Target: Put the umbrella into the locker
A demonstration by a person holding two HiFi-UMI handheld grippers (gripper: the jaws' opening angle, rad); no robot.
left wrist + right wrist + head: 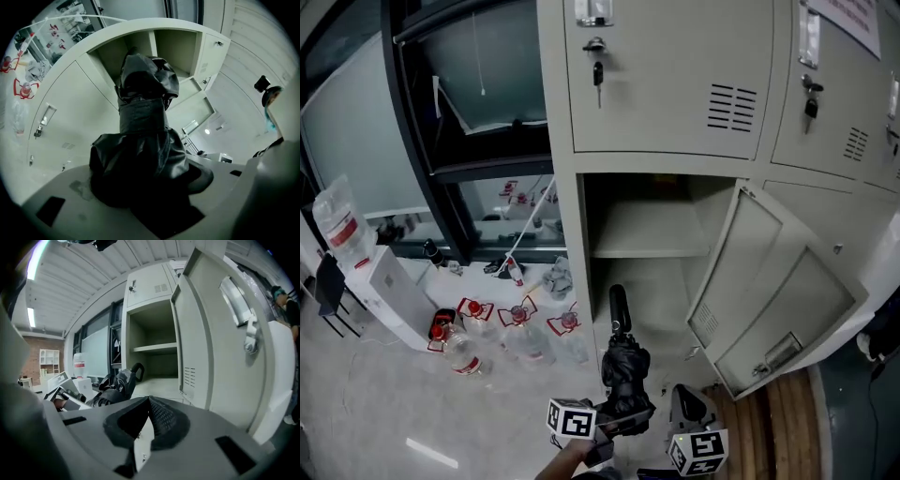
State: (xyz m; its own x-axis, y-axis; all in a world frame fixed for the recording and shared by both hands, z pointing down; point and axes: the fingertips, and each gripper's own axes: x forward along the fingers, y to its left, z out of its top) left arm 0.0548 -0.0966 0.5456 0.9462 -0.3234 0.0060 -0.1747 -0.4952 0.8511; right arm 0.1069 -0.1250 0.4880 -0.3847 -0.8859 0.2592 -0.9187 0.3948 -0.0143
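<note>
A black folded umbrella [625, 367] stands nearly upright in front of the locker [574, 216], its handle [619, 305] pointing at the open lower compartment. My left gripper [623, 412] is shut on the umbrella's bunched fabric [145, 117] near its lower end. The compartment holds one bare shelf [642, 230], and its door [769, 291] is swung out to the right. My right gripper [684, 401] hangs just right of the umbrella, shut and holding nothing [147, 408]. In the right gripper view the umbrella [115, 383] is at the left, the door [211, 333] at the right.
Several water bottles [516, 328] lie on the floor left of the locker, beside a white box [389, 295] and a big water jug [337, 225]. The upper locker door [666, 75] is closed, with a key [597, 70] in it. A wooden floor strip [778, 422] runs under the open door.
</note>
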